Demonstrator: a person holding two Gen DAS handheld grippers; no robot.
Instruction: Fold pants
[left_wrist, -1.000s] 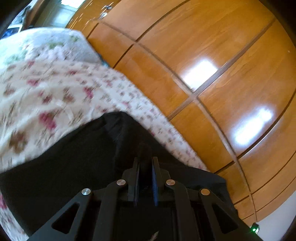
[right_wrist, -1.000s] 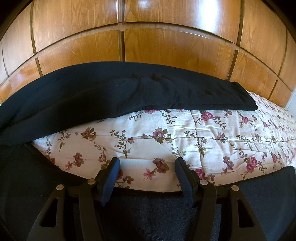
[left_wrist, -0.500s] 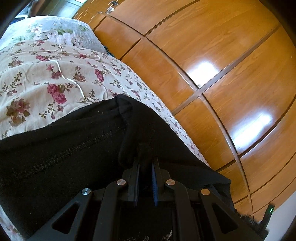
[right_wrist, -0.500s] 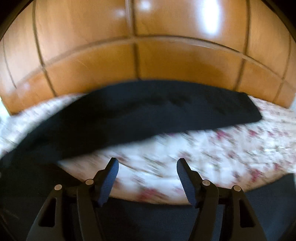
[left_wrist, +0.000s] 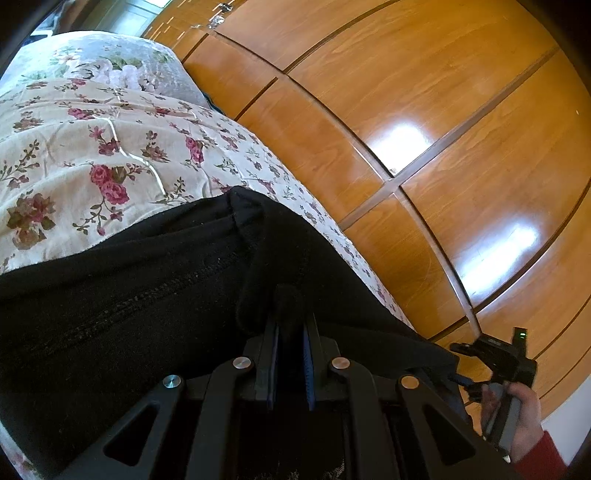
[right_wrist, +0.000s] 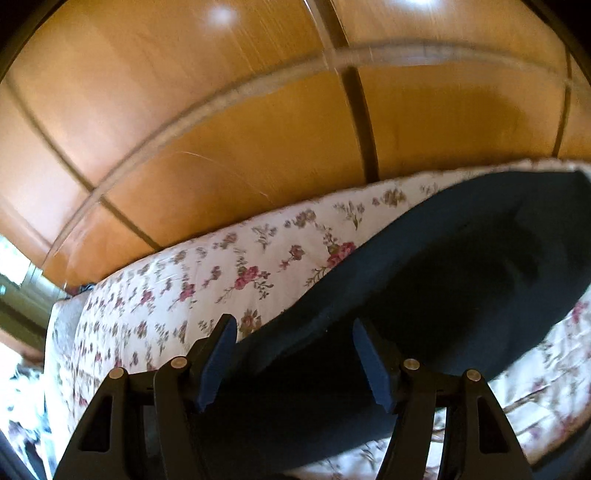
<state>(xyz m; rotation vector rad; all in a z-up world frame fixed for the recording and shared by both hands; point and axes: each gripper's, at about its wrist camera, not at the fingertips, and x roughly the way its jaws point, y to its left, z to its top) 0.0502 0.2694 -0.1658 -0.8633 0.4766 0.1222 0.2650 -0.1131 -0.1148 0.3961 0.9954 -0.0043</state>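
The black pants lie on a floral bedspread. My left gripper is shut on a pinched fold of the pants fabric at their far edge. In the right wrist view the pants stretch away to the right across the bedspread. My right gripper is open, its jaws wide apart just above the dark fabric, with nothing between them. The right gripper also shows in the left wrist view, held in a hand with a red sleeve.
A glossy wooden wardrobe wall runs close along the bed's far side and also fills the top of the right wrist view. A floral pillow lies at the far left end of the bed.
My right gripper has swung to the left, from facing the bedspread between the legs to hovering over one leg, still open. My left gripper stays shut on the fabric and has hardly moved.
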